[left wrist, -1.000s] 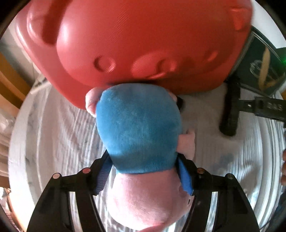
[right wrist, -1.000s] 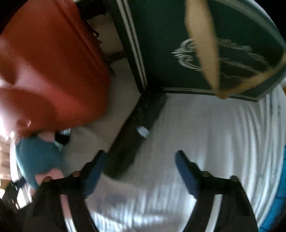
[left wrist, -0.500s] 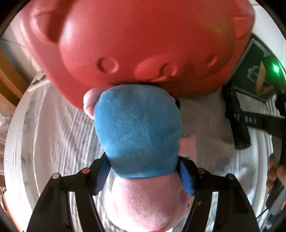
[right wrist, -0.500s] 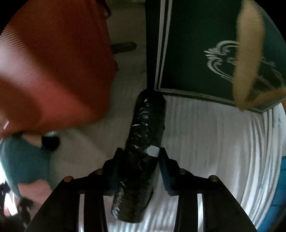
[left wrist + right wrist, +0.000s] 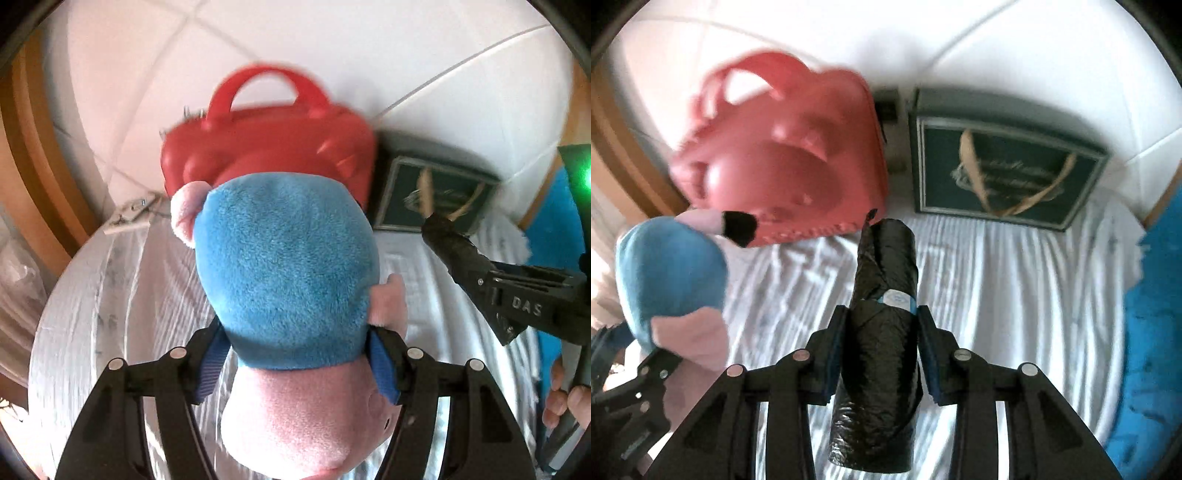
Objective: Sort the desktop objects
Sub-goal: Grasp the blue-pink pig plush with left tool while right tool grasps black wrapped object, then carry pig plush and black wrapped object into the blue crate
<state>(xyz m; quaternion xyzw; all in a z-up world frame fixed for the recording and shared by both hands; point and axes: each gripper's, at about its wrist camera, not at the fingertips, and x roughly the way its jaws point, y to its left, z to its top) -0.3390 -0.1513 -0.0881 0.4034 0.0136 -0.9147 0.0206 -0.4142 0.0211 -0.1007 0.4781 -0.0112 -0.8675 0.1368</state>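
Red case (image 5: 269, 147) motion-blurred, plush toy (image 5: 288, 295) btm cut off, green box (image 5: 1008, 173) lettering unreadable

The right claw (image 5: 881, 350) grips a black bag roll (image 5: 881, 332); beyond it stand a red case (image 5: 783, 166) left and green box (image 5: 1008, 173) right.

**A room at home, by the look of it**

I seem to be working in a home, likely a child's room or a bedroom. My tabletop (image 5: 1015, 280) is draped in a rumpled white cloth with faint stripes. On it stand a red toy case (image 5: 783, 166) moulded with a cartoon face and a dark green gift box (image 5: 1008, 177) with a tan ribbon. Behind them runs a wall of large white tiles (image 5: 406, 55), edged by wooden trim (image 5: 22, 155) on the left.
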